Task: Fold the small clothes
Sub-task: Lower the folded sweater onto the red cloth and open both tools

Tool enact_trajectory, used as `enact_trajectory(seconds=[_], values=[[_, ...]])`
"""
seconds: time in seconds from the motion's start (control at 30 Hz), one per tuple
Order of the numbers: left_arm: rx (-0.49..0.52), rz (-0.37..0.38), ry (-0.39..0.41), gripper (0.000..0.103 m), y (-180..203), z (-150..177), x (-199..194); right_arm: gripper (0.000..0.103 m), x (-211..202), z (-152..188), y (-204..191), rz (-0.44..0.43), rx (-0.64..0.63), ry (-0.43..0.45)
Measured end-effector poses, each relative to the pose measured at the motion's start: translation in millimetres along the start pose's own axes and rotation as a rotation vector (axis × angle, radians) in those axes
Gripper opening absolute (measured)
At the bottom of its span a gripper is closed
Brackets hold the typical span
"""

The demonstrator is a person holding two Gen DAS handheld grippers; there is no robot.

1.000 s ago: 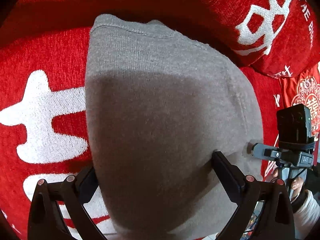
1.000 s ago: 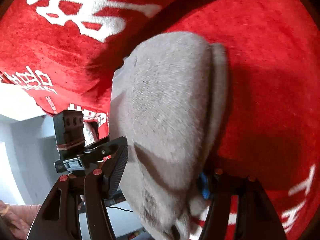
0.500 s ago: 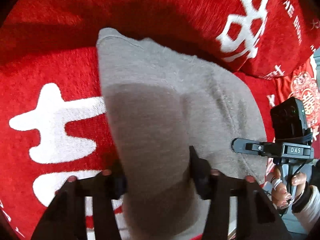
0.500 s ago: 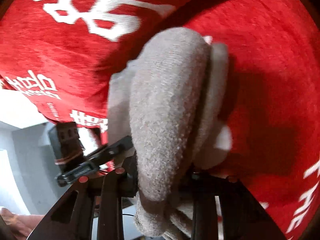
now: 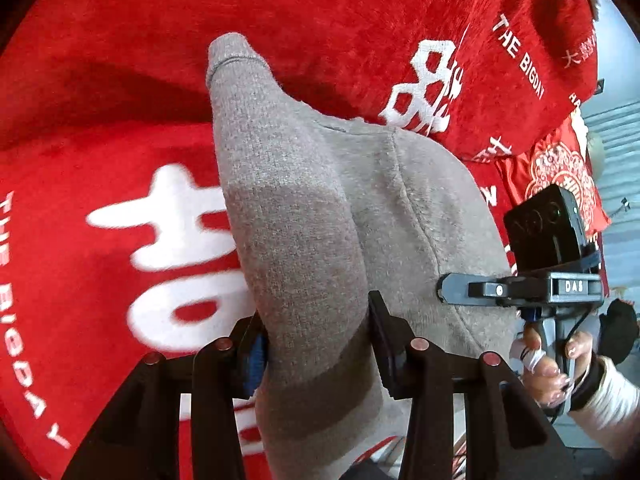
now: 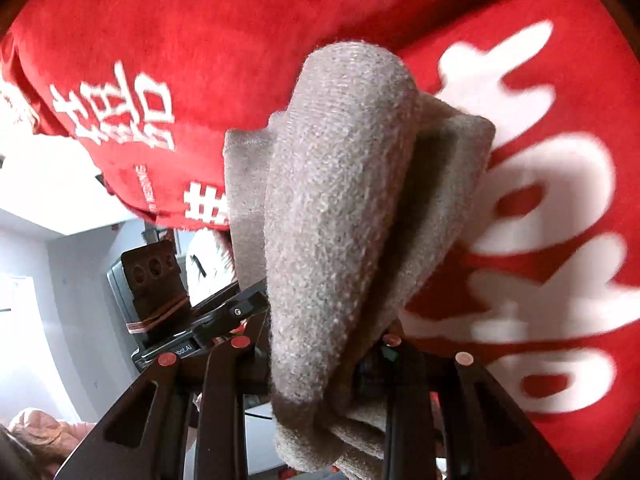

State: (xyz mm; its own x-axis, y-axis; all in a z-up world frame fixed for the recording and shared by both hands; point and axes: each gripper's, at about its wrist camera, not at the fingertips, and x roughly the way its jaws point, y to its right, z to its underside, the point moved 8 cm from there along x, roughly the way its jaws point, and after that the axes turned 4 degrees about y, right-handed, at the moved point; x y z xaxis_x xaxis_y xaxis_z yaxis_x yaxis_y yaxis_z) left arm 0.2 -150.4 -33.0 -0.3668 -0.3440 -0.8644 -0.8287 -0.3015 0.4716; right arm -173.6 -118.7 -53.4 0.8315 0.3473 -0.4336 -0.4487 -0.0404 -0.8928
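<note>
A small grey knit garment point(image 5: 320, 208) hangs bunched over a red cloth with white characters point(image 5: 120, 128). My left gripper point(image 5: 316, 340) is shut on the garment's near edge, which folds up between its fingers. My right gripper point(image 6: 320, 344) is shut on another bunched part of the same grey garment point(image 6: 340, 184), with several layers gathered between its fingers. In the left wrist view the right gripper's body point(image 5: 552, 276) and the hand holding it show at the right, close beside the garment.
The red cloth point(image 6: 180, 40) covers the surface and drapes over its edge. In the right wrist view the left gripper's body point(image 6: 156, 284) shows at lower left, with a grey wall and floor beyond the edge.
Both grippers have closed on the grey garment and lifted it; the cloth has gone from spread flat to bunched into a narrow fold between each pair of fingers.
</note>
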Motion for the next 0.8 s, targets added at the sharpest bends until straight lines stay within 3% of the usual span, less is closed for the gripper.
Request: enact_trajectory(seconds=[0.17,0.33,0.47,0.57,0.6,0.63,0.8], values=[[-0.027,-0.055,-0.018,0.046,-43,34,-25,0.031,52,28,-9,0.003,0.013,-0.064],[-0.101,-0.104,-0.028,0.046,-99,70,-28,0.031,109,43,-5,0.088,0.001,-0.125],[-0.146,-0.158,-0.041,0.046,-132,89,-26,0.038,113,42,7,0.25,-0.007,-0.115],[-0.168,-0.136,0.022,0.046,-142,94,-46,0.039,107,42,4,0.359,-0.058,-0.083],[-0.168,-0.146,0.045,0.046,-145,95,-53,0.035,100,42,5,0.429,-0.099,-0.063],[-0.169,-0.168,0.053,0.046,-148,95,-56,0.028,99,40,3,0.483,-0.131,-0.053],[-0.159,-0.333,0.001,0.046,-174,112,-38,0.023,87,43,31,0.716,-0.268,-0.054]])
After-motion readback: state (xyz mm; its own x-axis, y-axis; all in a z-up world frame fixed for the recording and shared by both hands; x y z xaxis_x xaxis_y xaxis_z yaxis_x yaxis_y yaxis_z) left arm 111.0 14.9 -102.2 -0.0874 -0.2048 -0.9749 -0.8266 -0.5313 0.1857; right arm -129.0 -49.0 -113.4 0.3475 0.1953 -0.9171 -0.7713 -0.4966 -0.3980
